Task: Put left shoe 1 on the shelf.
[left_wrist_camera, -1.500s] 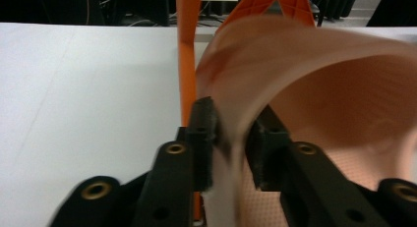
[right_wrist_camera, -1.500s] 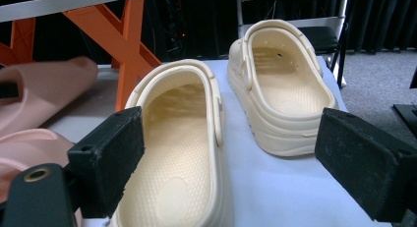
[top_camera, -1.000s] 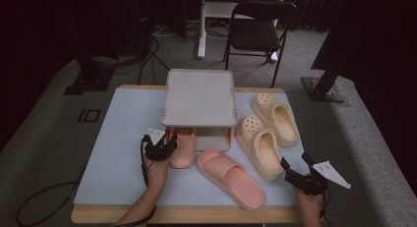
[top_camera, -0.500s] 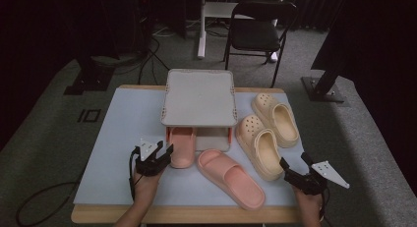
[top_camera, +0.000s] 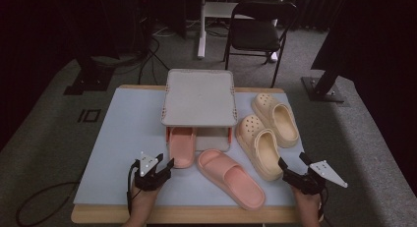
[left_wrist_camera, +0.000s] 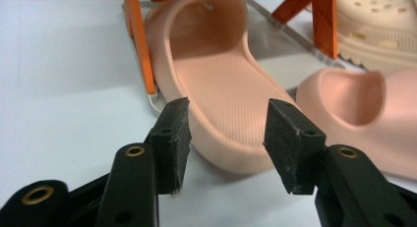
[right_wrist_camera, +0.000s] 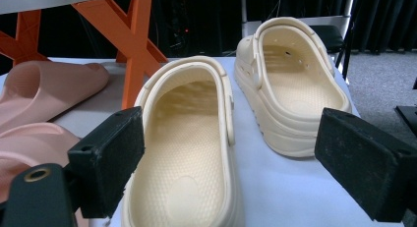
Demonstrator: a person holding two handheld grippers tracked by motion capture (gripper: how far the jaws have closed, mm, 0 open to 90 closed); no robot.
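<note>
Left gripper [top_camera: 166,164], near the desk's front edge, has drawn back from the pink slide [top_camera: 181,146] it was touching a second ago; its jaws have just been opening, stand apart, and hold nothing, the slide's heel lying just beyond the pads. The slide rests half under the grey shoe rack [top_camera: 199,97], apparently placed. Second pink slide [top_camera: 230,177] lies loose beside it. Right gripper [top_camera: 290,164] hangs open behind the nearer cream clog [top_camera: 258,145], likely next.
</note>
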